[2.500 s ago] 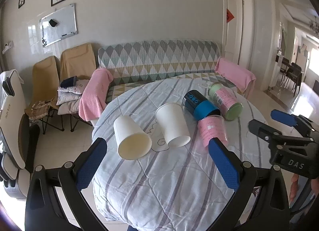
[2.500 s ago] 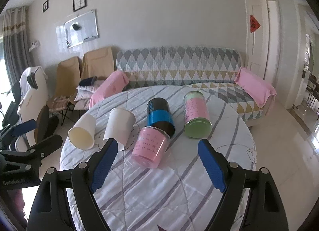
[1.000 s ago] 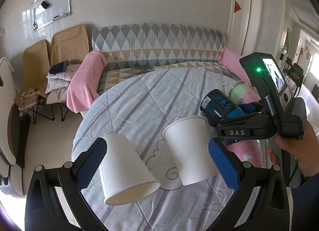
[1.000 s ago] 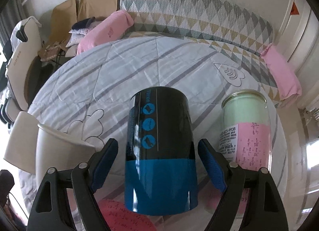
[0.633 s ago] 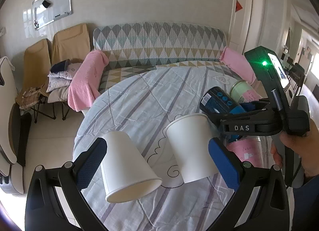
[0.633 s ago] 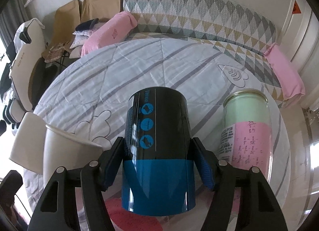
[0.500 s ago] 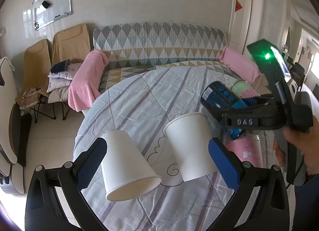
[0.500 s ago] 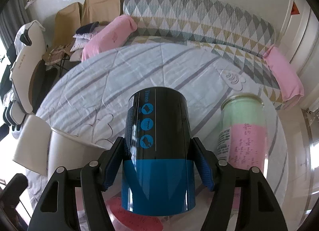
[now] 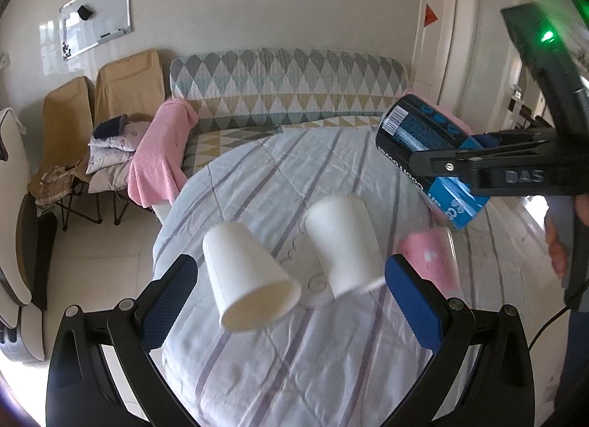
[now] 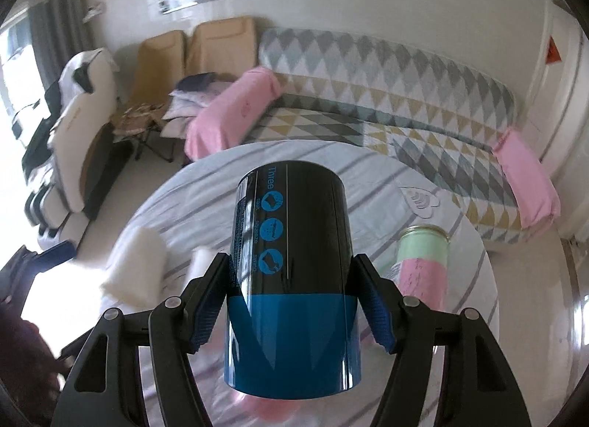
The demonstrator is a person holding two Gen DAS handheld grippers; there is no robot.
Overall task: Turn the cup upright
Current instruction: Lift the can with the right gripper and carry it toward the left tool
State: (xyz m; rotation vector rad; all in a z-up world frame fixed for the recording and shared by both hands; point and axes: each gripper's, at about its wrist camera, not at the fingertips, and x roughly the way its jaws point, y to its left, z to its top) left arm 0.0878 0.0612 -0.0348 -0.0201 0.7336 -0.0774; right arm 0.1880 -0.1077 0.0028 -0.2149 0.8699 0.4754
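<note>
Table (image 9: pixel 294 176): round, under a quilted pale cloth with grey stripes and cartoon outlines.
Sofa (image 9: pixel 287 77): behind the table, its cover a diamond pattern of grey, teal and yellow.
Pink towels: one (image 9: pixel 158 154) draped over the sofa's left end, another (image 10: pixel 526 176) on its right end.
Folding chairs (image 9: pixel 129 84): two, tan, side by side beside the sofa, with folded bedding (image 9: pixel 110 147) piled on the seats.
Whiteboard (image 9: pixel 95 14): on the wall above the chairs.
Door (image 9: pixel 445 32): white, with a red diamond sign (image 9: pixel 430 15).
Recliner (image 10: pixel 81 102): white and black, at the far left near the grey curtain (image 10: pixel 48 32).
</note>
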